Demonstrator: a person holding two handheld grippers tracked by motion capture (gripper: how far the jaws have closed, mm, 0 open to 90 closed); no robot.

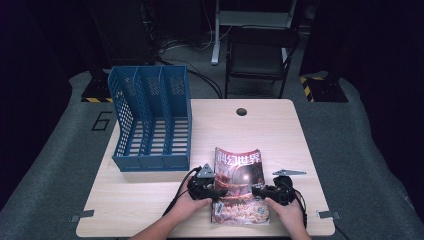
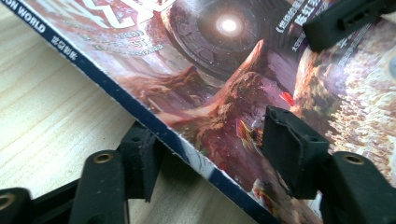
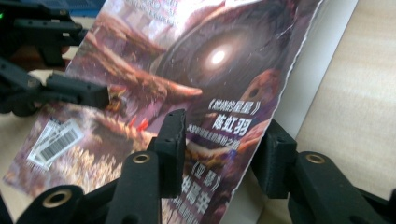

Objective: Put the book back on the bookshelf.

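- The magazine [image 1: 239, 185] is lain flat at the table's [image 1: 150, 200] near edge, long axis near-to-far, right of the blue file rack [image 1: 150, 120].
- Its left edge is straddled by the half-open left gripper [image 1: 212, 189], its right edge by the half-open right gripper [image 1: 260, 191]; no firm grip is seen.

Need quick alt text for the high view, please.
A magazine lies on a wooden table, with the left gripper at its left edge and the right gripper at its right edge. A blue file rack stands behind.
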